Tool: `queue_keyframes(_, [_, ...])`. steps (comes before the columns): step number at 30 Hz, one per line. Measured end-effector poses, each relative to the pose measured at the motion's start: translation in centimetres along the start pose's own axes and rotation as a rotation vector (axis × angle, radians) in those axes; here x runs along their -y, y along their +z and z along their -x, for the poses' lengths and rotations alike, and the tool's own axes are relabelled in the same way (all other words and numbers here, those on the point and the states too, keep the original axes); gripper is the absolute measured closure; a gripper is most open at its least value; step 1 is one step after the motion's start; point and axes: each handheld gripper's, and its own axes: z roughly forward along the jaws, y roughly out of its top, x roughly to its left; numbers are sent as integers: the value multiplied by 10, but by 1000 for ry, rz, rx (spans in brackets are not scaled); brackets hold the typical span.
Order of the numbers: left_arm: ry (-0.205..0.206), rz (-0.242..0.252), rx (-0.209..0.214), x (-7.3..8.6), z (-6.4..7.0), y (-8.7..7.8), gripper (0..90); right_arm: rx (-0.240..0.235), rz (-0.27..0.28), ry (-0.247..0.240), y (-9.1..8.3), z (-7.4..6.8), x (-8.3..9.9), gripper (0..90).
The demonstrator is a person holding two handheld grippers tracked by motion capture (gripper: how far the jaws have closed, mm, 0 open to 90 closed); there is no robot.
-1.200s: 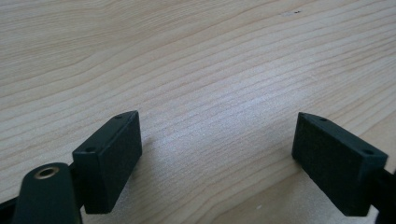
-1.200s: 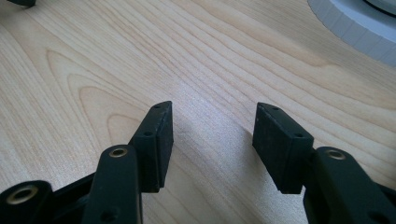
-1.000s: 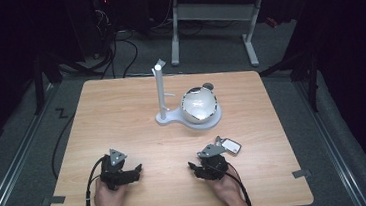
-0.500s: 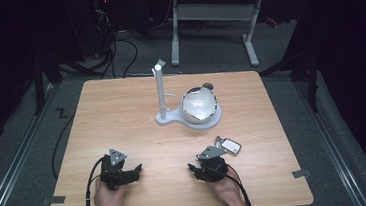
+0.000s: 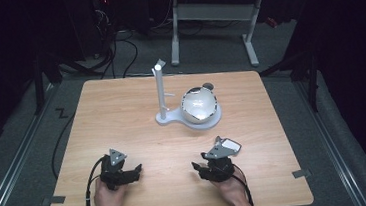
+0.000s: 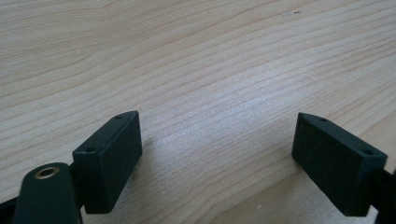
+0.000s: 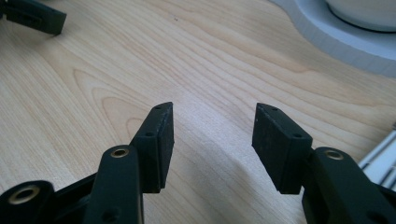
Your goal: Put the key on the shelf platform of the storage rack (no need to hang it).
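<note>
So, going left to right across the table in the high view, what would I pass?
Left gripper → upright white post of the stand → shiny silver ball on the stand's white base → small white-framed flat card beside the right gripper.

your wooden table (image 5: pixel 121 113) carries a white stand (image 5: pixel 172 116) and a small card (image 5: pixel 231 145) near your right hand.
</note>
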Motion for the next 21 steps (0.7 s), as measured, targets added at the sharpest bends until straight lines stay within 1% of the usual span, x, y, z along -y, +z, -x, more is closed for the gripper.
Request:
queue_keyframes(1, [1, 0, 0, 0, 0, 0, 163, -4, -1, 10, -2, 1, 0, 489])
queue_keyframes(2, [-2, 0, -1, 0, 0, 0, 163, -5, 8, 12, -7, 3, -1, 487])
queue_keyframes(5, [-1, 0, -1, 0, 0, 0, 163, 2, 31, 22, -14, 7, -1, 471])
queue_keyframes(7, [0, 0, 0, 0, 0, 0, 163, 7, 43, 42, -18, 11, -1, 458])
queue_keyframes(8, [0, 0, 0, 0, 0, 0, 163, 7, 43, 42, -18, 11, -1, 458])
queue_keyframes(9, [0, 0, 0, 0, 0, 0, 163, 19, 47, 60, -21, 16, 0, 445])
queue_keyframes(10, [0, 0, 0, 0, 0, 0, 163, 21, 46, 73, -23, 18, 0, 439])
queue_keyframes(12, [0, 0, 0, 0, 0, 0, 163, 27, 44, 76, -24, 20, 0, 434])
queue_keyframes(14, [-1, 0, -1, 0, 0, 0, 163, 52, 46, 68, -29, 27, -1, 416])
queue_keyframes(15, [-1, 0, -1, 0, 0, 0, 163, 52, 46, 68, -29, 27, -1, 416])
queue_keyframes(16, [0, 0, 0, 0, 0, 0, 163, 77, 45, 51, -31, 30, -3, 411])
queue_keyframes(17, [0, 0, 0, 0, 0, 0, 163, 91, 42, 43, -33, 32, -4, 410])
queue_keyframes(19, [0, 0, 0, 0, 0, 0, 163, 98, 47, 43, -34, 33, -4, 410])
queue_keyframes(20, [-1, 0, -1, 0, 0, 0, 163, 100, 41, 51, -36, 37, -5, 405])
queue_keyframes(21, [-1, 0, -1, 0, 0, 0, 163, 110, 41, 48, -37, 39, -6, 401])
